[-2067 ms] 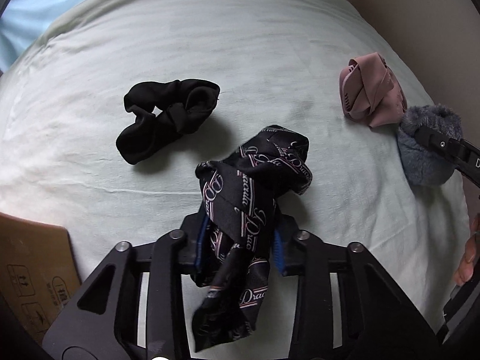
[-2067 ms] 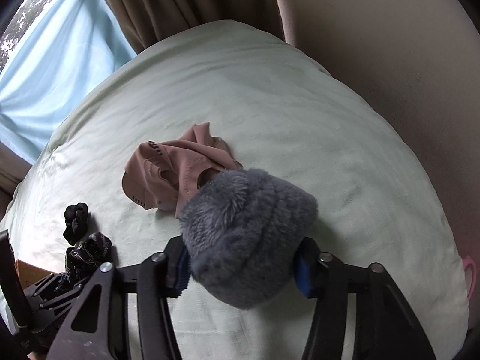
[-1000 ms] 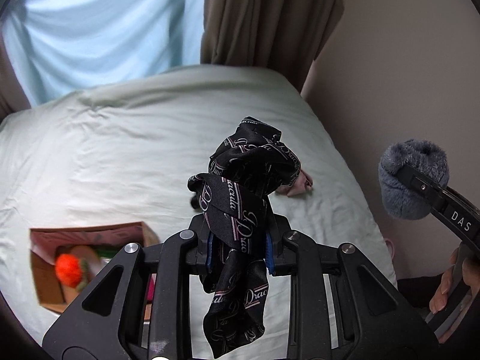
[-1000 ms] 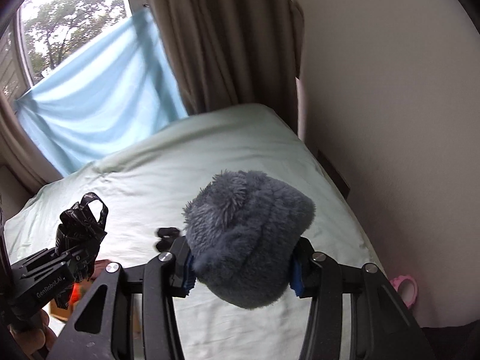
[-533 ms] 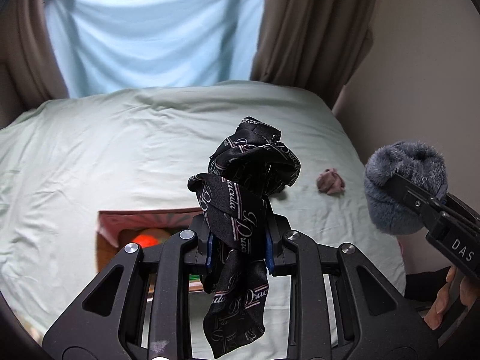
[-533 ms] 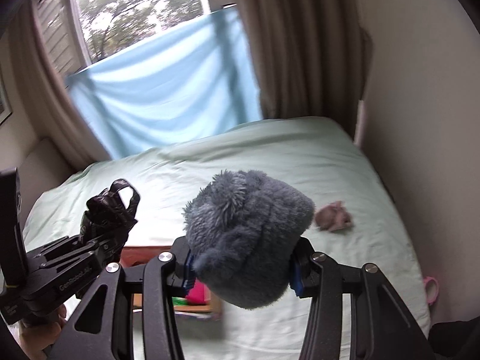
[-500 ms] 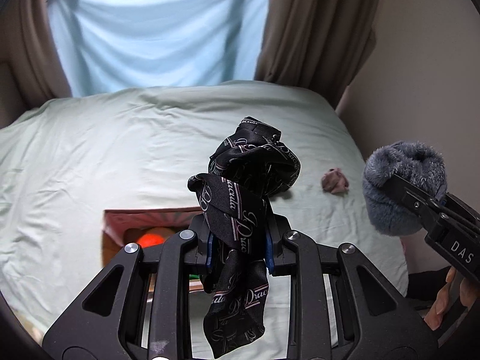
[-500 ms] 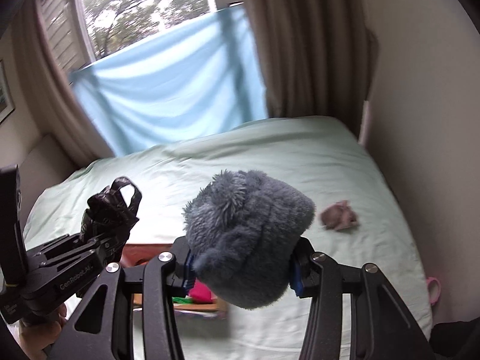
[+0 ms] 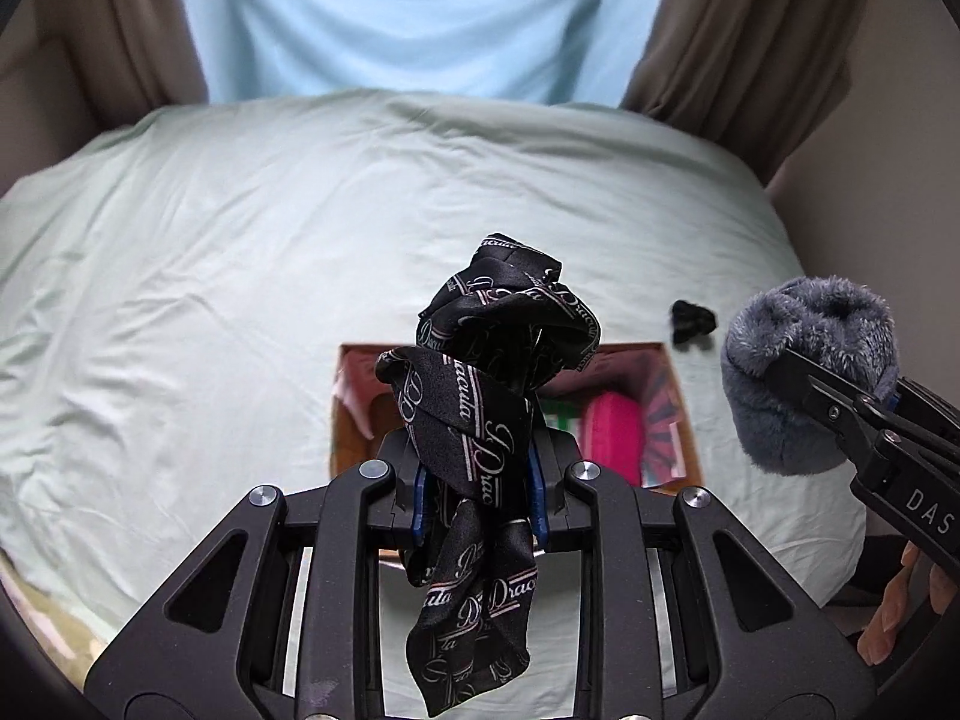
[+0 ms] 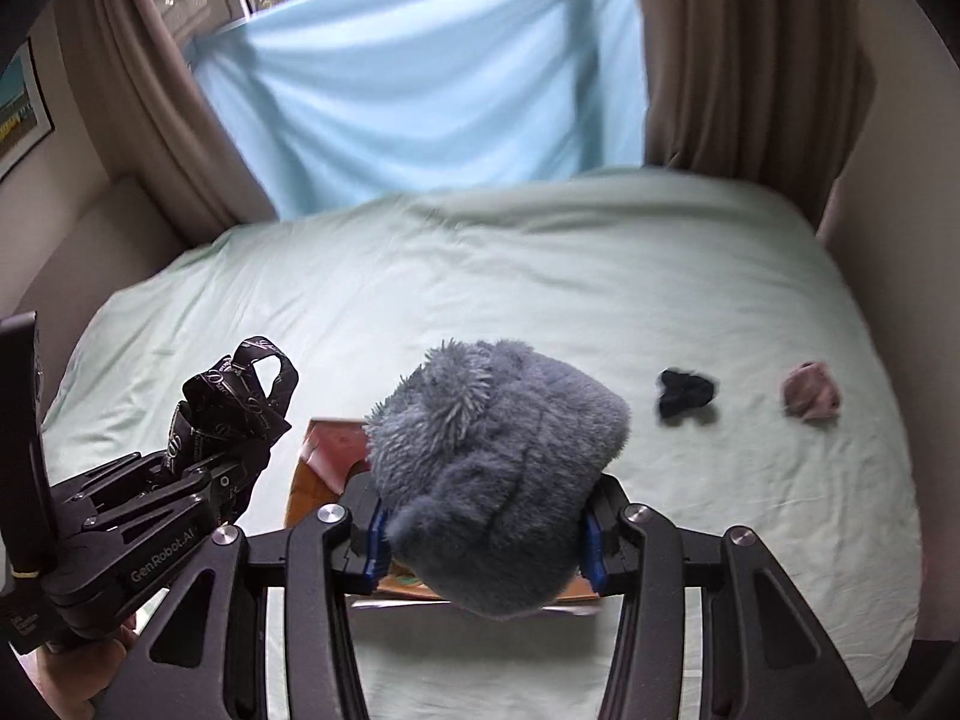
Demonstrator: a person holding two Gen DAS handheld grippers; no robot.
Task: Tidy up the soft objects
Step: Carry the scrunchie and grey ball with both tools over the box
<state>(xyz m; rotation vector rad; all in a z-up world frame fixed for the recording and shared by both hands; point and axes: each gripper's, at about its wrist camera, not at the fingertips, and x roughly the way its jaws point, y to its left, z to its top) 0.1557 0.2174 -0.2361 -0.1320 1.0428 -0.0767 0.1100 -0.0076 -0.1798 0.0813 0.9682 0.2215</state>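
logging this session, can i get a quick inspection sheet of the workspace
surface: bed with pale green sheet, wrinkled
job's things: printed black scarf and grey fluffy hat held above the open cardboard box; black cloth and pink cloth lie apart on the sheet
clutter: pink item inside the box
grippers: left gripper shut on scarf; right gripper shut on hat
cables: nothing seen
surroundings: brown curtains, blue sheet over window
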